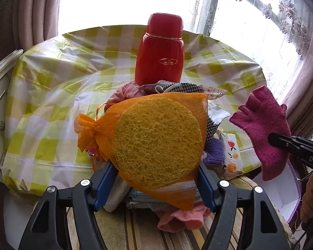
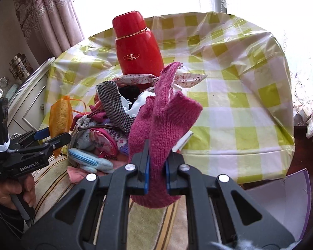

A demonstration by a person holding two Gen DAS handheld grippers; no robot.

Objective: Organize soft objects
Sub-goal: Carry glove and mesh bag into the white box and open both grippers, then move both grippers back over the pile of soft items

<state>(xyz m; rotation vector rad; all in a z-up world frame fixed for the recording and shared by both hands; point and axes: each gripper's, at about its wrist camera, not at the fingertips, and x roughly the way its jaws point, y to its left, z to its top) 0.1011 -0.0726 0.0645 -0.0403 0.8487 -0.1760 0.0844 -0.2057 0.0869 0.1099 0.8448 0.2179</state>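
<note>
The left gripper [image 1: 154, 179] clamps an orange mesh bag [image 1: 148, 137]; the right gripper [image 2: 157, 168] pinches a pink glove [image 2: 156, 129]. A red flask [image 1: 160, 50] stands on the table [image 1: 52, 95] behind the cloth pile [image 2: 106, 125].

Left gripper [image 1: 154, 179] — black frame, blue pads [image 1: 103, 185], jaws set fairly wide at 6 o'clock of its own view, closed against the orange mesh bag [image 1: 98, 131] that holds the yellow sponge [image 1: 156, 143]. From the right wrist view it sits at 9 o'clock, held in a bare hand [image 2: 16, 189] on its grip.

Right gripper [image 2: 157, 166] — same build, jaws drawn narrow, pinching the magenta knitted glove [image 2: 156, 133] at its cuff, fingers up. From the left view it enters at 3 o'clock.
</note>
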